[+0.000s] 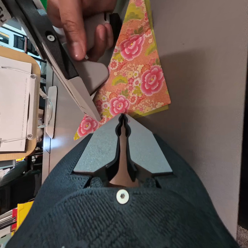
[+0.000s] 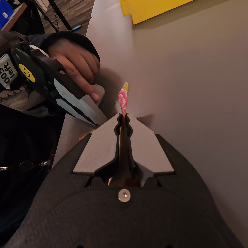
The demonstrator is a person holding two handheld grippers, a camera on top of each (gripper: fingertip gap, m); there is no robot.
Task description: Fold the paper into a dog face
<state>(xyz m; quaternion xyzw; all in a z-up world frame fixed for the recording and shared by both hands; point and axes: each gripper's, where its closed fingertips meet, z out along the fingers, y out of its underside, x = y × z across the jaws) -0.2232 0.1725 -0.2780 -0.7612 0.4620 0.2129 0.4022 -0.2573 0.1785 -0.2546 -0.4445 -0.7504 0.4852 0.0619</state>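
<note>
Closest to my lens is the dark ribbed body of my left hand-held gripper (image 1: pixel 122 115), its grey fingers (image 1: pixel 102 147) pressed together with no gap at the tips. Those tips meet the near edge of the floral paper (image 1: pixel 134 75); whether they pinch a layer or merely touch it, I cannot tell. The paper spreads out ahead of the tips as a folded sheet, orange with pink flowers, a lime-green underside peeking along its far-right edges, lying on the pale grey surface (image 1: pixel 201 80). One small flowered corner sticks out to the left of my fingers.

Coming in from the upper left is my right hand-held gripper (image 1: pixel 98 118), my hand (image 1: pixel 80 33) wrapped round its handle, its grey tip down on the paper just beside my left tips.

Over on the right wrist view, the right hand-held gripper (image 2: pixel 122 114) is clamped on the paper (image 2: pixel 124 99): a thin flowered strip stands up edge-on between the closed fingers and pokes out past the tips. To its left, the left hand-held gripper (image 2: pixel 98 125) angles in, tips close beside mine, my other hand (image 2: pixel 75 68) in a dark sleeve behind it. A yellow box (image 2: pixel 154 10) sits well ahead, far across the surface (image 2: pixel 187 80).
</note>
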